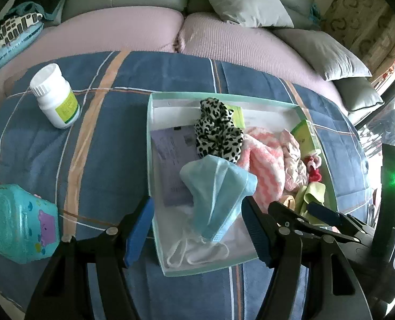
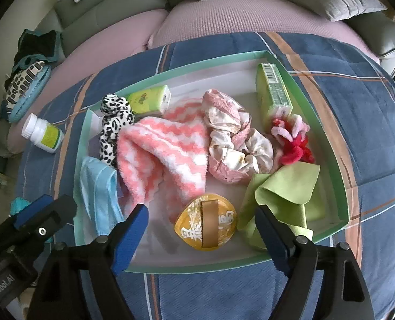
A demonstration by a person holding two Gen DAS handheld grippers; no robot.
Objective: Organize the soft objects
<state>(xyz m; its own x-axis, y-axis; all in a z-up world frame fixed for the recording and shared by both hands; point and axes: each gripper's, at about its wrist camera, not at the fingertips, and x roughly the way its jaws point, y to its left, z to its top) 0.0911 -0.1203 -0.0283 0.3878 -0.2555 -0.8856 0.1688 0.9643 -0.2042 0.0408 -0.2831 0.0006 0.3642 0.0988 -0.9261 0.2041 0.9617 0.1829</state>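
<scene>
L wrist view: nearest the lens, the left gripper [image 1: 197, 229] hangs w/ jaws spread, pads clear of the blue face mask [image 1: 218, 200] that lies between them, nothing gripped. The mask sits in the tray [image 1: 154, 160] at approx 6 o'clock, long axis running roughly 11-to-5, ear loops trailing toward 6. At 12 is the leopard scrunchie [image 1: 218, 130]; the pink-white cloth [image 1: 261, 170] lies at 3. A pill bottle [image 1: 56, 98] and a teal case [image 1: 21, 224] stay outside on the blanket [image 1: 112, 138] at 10 and 8. R wrist view: the right gripper [image 2: 202, 237] is also wide open and empty, straddling a yellow round pack [image 2: 205, 224]. A green cloth [image 2: 282, 194] lies at 4, a floral scrunchie [image 2: 237, 144] near 1. Judgement: soft items already look gathered in the tray; little seems left beyond tidying.
</scene>
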